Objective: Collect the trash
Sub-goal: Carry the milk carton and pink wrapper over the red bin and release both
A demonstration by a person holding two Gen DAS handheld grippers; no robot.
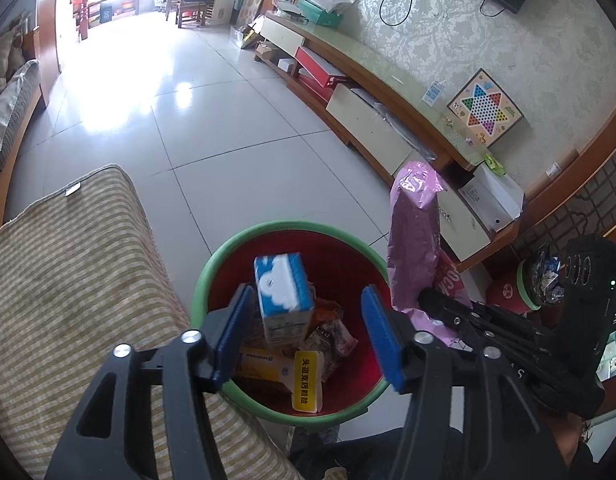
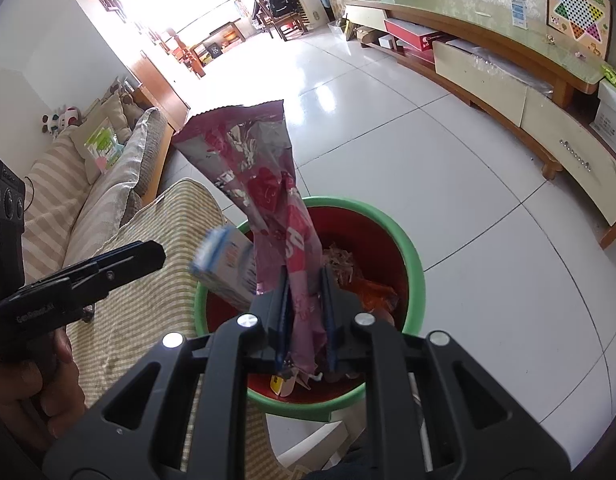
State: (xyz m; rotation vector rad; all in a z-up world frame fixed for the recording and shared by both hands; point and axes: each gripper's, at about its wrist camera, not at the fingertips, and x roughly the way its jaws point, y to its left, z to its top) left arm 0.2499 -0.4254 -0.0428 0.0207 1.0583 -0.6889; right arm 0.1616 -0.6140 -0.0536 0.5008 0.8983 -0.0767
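- The long, crinkled pink foil snack wrapper point(image 2: 264, 184) is clenched near its lower end between the blue pads of the right gripper point(image 2: 306, 312); it stands nearly upright, its long axis running up and away from the jaws, its torn top leaning towards the sofa side.
- Directly beneath that grip lies the round red waste bin with a green rim point(image 2: 411, 264), so the wrapper's low end hangs inside the rim's outline; I judge that letting go here would drop it straight in, though the tall upper part might tip over the edge.
- A small blue-and-white carton point(image 1: 282, 296) sits between the spread blue pads of the left gripper point(image 1: 304, 332), touched by neither as far as I can tell, and blurred in the right wrist view, so it looks released and falling into the bin.
- Below it in the bin lie a yellow box with black characters point(image 1: 308, 380) and crumpled snack packets point(image 1: 331, 332).
- Both grippers are over the bin, the right one bearing the remaining piece.
- The beige striped sofa cushion point(image 1: 76, 280) adjoins the bin, on grey-white floor tiles point(image 1: 228, 140).
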